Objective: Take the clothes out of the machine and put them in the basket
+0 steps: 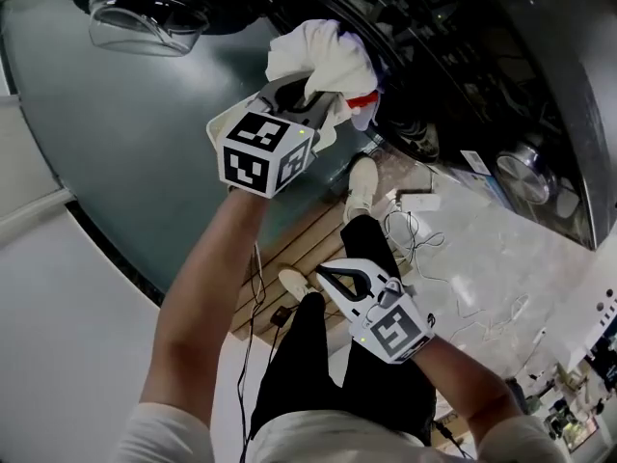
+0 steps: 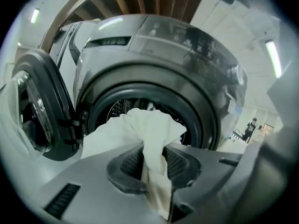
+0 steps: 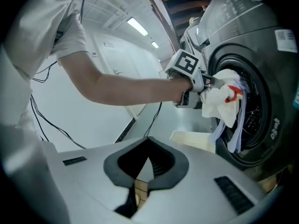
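Note:
My left gripper [image 1: 310, 102] is shut on a white cloth [image 1: 326, 54], holding it just outside the washing machine's round opening [image 2: 140, 107]. In the left gripper view the cloth [image 2: 140, 129] is pinched between the dark pads [image 2: 180, 162] and bunches up in front of the drum. From the right gripper view the same white cloth [image 3: 218, 101] shows a red bit [image 3: 232, 94], and a pale blue garment [image 3: 239, 129] trails from the drum. The white basket [image 3: 194, 140] sits on the floor below the opening. My right gripper [image 1: 328, 273] hangs lower, shut and holding nothing.
The machine's door [image 2: 32, 115] stands swung open to the left. Cables and a white power strip [image 1: 419, 201] lie on the floor near the person's shoes [image 1: 362, 186]. A distant person [image 2: 252, 127] stands far off to the right.

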